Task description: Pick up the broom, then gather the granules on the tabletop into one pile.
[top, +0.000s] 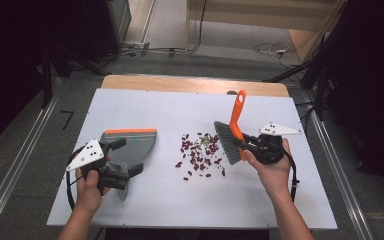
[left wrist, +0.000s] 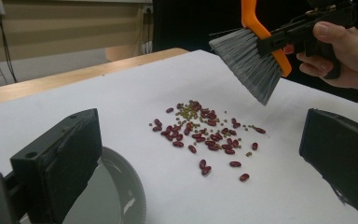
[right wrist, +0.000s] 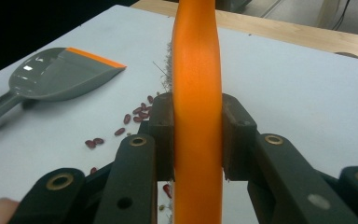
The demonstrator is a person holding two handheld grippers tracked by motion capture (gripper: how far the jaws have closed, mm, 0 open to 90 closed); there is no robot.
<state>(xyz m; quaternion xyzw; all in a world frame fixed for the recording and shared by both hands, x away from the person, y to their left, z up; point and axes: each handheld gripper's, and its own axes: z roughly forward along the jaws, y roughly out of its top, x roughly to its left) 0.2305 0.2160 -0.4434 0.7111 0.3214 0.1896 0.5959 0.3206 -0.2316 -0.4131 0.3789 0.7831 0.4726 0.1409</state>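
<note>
Two forearms come up from the bottom of the high view, each hand carrying a claw over the white desk [top: 145,205]. Bare desk surface lies along the lower edge of the frame beneath both hands, and a wide bare band runs across the upper part below the wooden strip at the far edge. Left and right desk edges drop to grey floor with metal rails.

At lower left, the left claw [top: 122,157] stands spread, its two black jaws well apart in the left gripper view, over the handle end of the grey dustpan [top: 132,145]; whether either jaw touches the handle I cannot tell. That dustpan lies flat, its orange lip toward the top of the frame.

At centre right, the right claw [top: 245,145] is pressed together on the orange handle of the hand brush [top: 236,120], one pad on each side of it. Grey bristles [top: 227,142] hang tilted just right of the scattered red beans [top: 200,152], which lie in the middle of the desk between dustpan and brush.
</note>
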